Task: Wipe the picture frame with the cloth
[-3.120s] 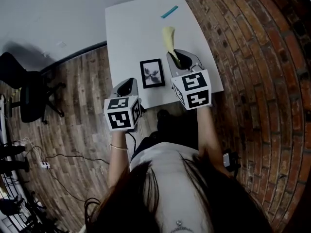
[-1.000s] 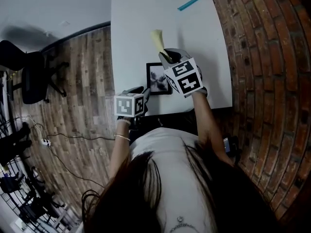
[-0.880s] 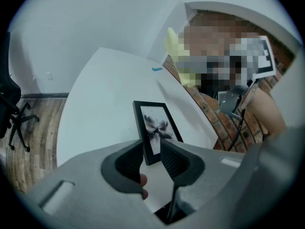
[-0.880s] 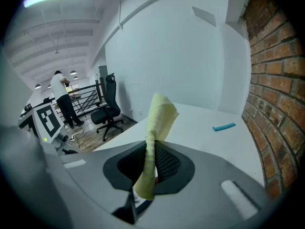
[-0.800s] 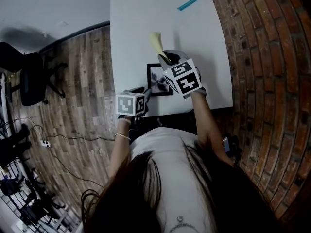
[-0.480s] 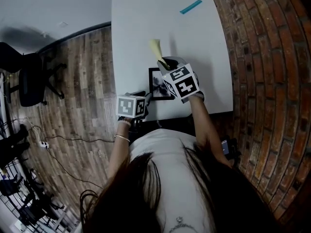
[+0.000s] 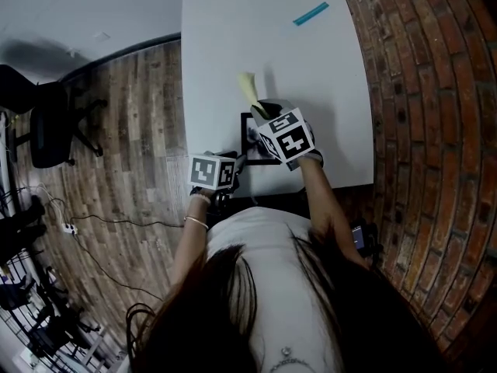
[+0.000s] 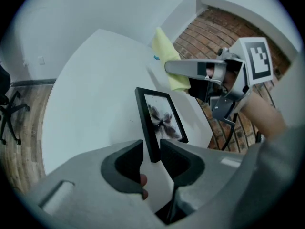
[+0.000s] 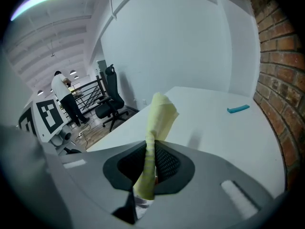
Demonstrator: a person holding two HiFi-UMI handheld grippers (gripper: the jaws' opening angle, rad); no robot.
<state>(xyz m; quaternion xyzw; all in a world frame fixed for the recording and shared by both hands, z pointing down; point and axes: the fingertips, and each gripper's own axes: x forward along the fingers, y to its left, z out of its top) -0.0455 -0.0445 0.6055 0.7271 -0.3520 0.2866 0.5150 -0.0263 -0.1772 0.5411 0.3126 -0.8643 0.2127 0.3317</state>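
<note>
Two grippers hover over a white table (image 7: 225, 45). The left gripper (image 8: 151, 159) pinches the near edge of a black picture frame (image 8: 159, 120), whose long axis runs away from the jaws. The right gripper (image 9: 151, 161) clamps a yellow cloth (image 9: 160, 114), which stands upright near the frame's far end.

One frame (image 8: 160, 122); one cloth (image 9: 160, 112) (yellow)

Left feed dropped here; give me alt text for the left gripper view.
The left hand-held gripper is shut on the near edge of a black rectangular picture frame; beyond it, over the white table, the right hand-held gripper grips a yellow cloth.
</note>
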